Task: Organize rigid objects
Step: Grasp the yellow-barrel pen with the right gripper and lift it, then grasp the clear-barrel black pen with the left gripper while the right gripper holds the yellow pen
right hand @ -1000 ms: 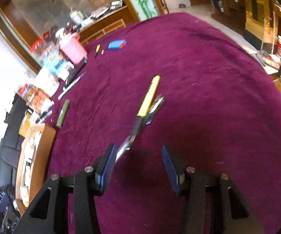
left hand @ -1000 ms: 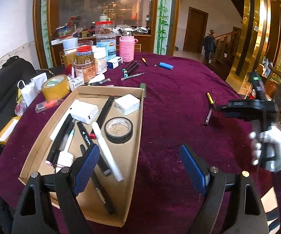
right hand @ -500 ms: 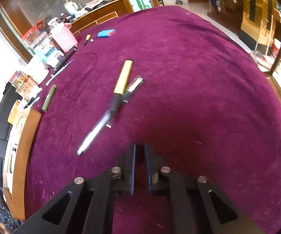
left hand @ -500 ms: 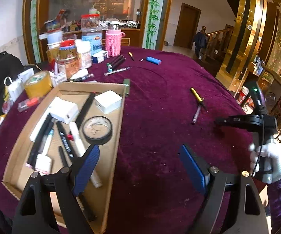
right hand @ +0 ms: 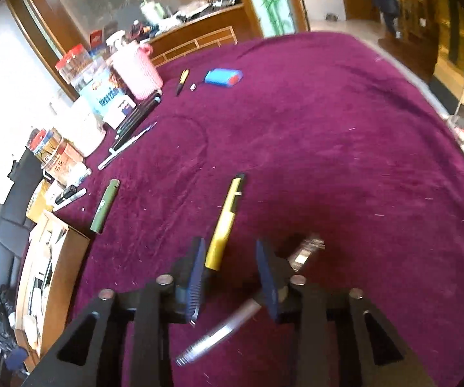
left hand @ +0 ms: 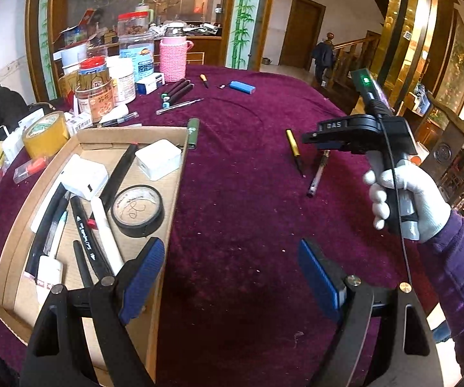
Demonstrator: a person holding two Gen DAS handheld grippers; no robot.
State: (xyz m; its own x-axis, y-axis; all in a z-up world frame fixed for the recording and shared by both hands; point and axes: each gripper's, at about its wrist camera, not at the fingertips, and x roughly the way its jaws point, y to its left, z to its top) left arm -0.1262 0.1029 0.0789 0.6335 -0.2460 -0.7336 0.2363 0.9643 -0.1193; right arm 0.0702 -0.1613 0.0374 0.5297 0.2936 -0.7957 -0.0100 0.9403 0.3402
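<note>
At the far left of the desk [left hand: 248, 167], which was covered in a purple cloth, a roll of yellow tape [left hand: 45, 134] stood beside a shallow cardboard tray [left hand: 174, 193]. The tray held two white adapters [left hand: 158, 158], a roll of black tape [left hand: 137, 210] and several markers [left hand: 87, 245] lying lengthwise. Above the tray's near right corner hung the left tongs [left hand: 232, 277], blue pads spread wide with nothing between them. Just outside the tray's far right corner lay a green marker [left hand: 193, 133] on the cloth. Behind it, along the desk's far edge, stood jars, a pink knitted sleeve on a flask [left hand: 173, 59] and, further right, a blue lighter [left hand: 242, 87]. To the right of centre lay the task's loose items, well apart from the tray — a yellow-barrelled pen [right hand: 224, 225] and, just beside it, a clear pen [left hand: 316, 177]. The right tongs [right hand: 232, 277] were over these two, jaws opening; the yellow pen's near end sat between the pads, close to the left pad, though contact could not be confirmed. The clear pen passed under the right pad — blurred in the right wrist view. A white-gloved hand [left hand: 409, 200] with a purple sleeve gripped the right handle.
</note>
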